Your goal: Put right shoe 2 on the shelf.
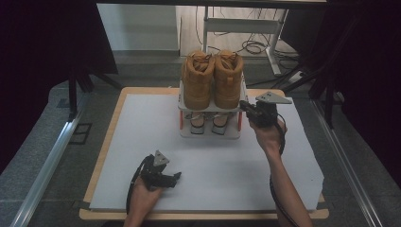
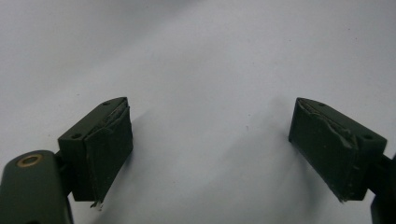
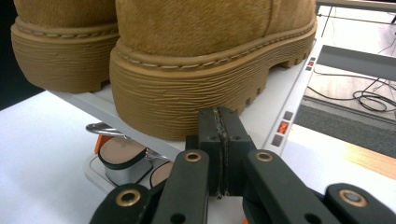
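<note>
Left gripper (image 1: 163, 177): lying nearest the camera, resting low over the white worktop sheet (image 1: 142, 142); its fingers (image 2: 109, 149) are standing wide apart, released, with bare sheet between them.

Right gripper (image 1: 250, 109): sitting at the right edge of the rack, fingers (image 3: 219, 140) pressed flat together, clenched on nothing; their tips are pointing at the heel sole of the nearer boot, very close, though I cannot tell whether they are touching.

Task thing: pair of tan suede lace-up boots (image 1: 212, 79) with ribbed tan rubber soles, standing side by side on the top tier of the small white two-tier shoe rack (image 1: 210, 132) at the far middle of the worktop.

Boot look: napped upper, pale stitching running around the welt, fine ridges along the sole edge, chunky lugs underneath.

Lower tier: a pair of pale sandals (image 1: 208, 124) is sitting under the boots.

Progress: judging by the layout, both boots are already sitting on the rack; the closed fingers are seemingly nudging the right boot (image 3: 210, 70) square.

Left to do: perhaps a final alignment, then pulling clear.
</note>
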Action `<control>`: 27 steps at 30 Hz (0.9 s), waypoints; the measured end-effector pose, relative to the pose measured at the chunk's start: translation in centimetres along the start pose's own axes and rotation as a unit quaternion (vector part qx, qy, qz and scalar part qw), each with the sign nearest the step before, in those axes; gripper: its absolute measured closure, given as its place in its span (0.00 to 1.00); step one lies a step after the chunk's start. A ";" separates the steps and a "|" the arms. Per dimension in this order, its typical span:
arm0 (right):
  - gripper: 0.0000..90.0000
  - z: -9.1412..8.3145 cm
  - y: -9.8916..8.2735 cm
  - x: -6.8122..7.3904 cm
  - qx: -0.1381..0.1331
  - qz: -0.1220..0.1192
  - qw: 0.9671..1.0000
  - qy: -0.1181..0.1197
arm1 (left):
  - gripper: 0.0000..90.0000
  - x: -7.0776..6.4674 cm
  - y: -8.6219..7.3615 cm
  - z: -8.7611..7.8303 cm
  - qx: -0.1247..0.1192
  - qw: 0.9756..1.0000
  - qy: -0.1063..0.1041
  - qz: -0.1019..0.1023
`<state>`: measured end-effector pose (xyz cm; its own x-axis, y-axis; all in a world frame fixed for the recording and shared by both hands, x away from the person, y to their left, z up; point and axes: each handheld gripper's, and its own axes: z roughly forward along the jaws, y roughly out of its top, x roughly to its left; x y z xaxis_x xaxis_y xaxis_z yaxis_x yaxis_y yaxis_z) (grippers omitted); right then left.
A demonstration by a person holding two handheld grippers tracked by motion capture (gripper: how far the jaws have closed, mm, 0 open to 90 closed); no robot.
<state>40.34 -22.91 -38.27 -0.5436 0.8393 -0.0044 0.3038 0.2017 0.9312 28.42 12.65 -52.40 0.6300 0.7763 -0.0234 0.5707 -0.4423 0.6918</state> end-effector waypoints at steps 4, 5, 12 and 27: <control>0.98 -0.6 0.1 -0.4 -0.005 0.005 1.000 -0.001 | 0.15 0.0 0.0 0.0 0.000 1.000 0.000 0.000; 0.98 -0.7 0.1 -0.4 -0.006 0.005 1.000 -0.001 | 0.15 0.0 0.0 0.0 0.000 1.000 0.000 0.000; 0.96 -1.3 0.1 -0.4 -0.009 -0.004 1.000 -0.001 | 0.15 0.0 0.0 0.0 0.001 1.000 0.000 0.001; 0.71 -2.6 -0.5 -0.8 -0.003 -0.011 1.000 -0.001 | 0.15 0.0 0.0 0.0 0.000 1.000 0.000 0.001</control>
<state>38.65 -24.98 -37.76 -0.5490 0.8354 -0.0247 0.2873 0.2164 0.9331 28.43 12.66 -52.40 0.6310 0.7755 -0.0214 0.5689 -0.4438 0.6924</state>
